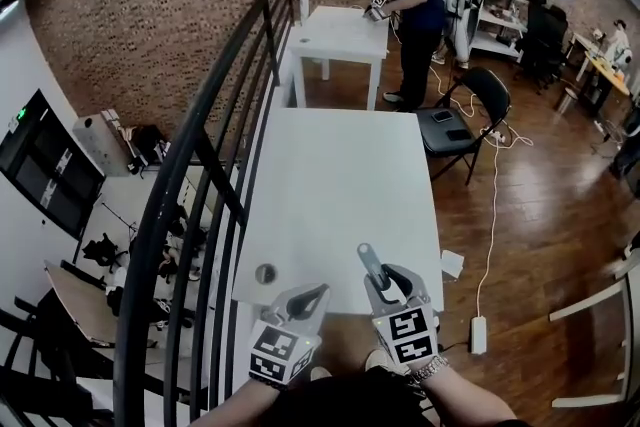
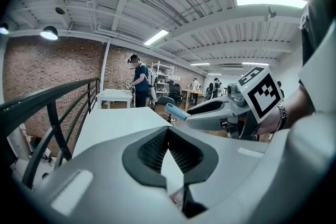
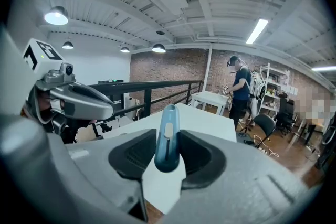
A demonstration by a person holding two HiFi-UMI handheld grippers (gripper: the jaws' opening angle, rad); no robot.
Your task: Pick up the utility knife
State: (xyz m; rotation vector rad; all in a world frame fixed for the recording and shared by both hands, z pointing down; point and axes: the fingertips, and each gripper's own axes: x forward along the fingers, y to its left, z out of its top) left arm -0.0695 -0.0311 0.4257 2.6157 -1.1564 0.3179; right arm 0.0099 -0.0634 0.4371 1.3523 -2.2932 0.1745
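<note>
The utility knife (image 1: 371, 266) is a slim grey-blue handle, and my right gripper (image 1: 388, 283) is shut on it. It stands up out of the jaws, held in the air over the near edge of the white table (image 1: 330, 185). In the right gripper view the knife (image 3: 167, 136) sits clamped upright between the two dark pads. My left gripper (image 1: 308, 298) hangs just left of the right one, shut with nothing in it. In the left gripper view its pad tips meet, and the right gripper (image 2: 190, 113) shows beside it with the knife tip (image 2: 175, 110) poking out.
A black metal railing (image 1: 205, 165) runs along the table's left side. A round cable hole (image 1: 265, 273) sits in the table's near left corner. A black folding chair (image 1: 462, 115) stands to the right, and a person (image 1: 415, 5) stands at a second white table (image 1: 340, 30) behind.
</note>
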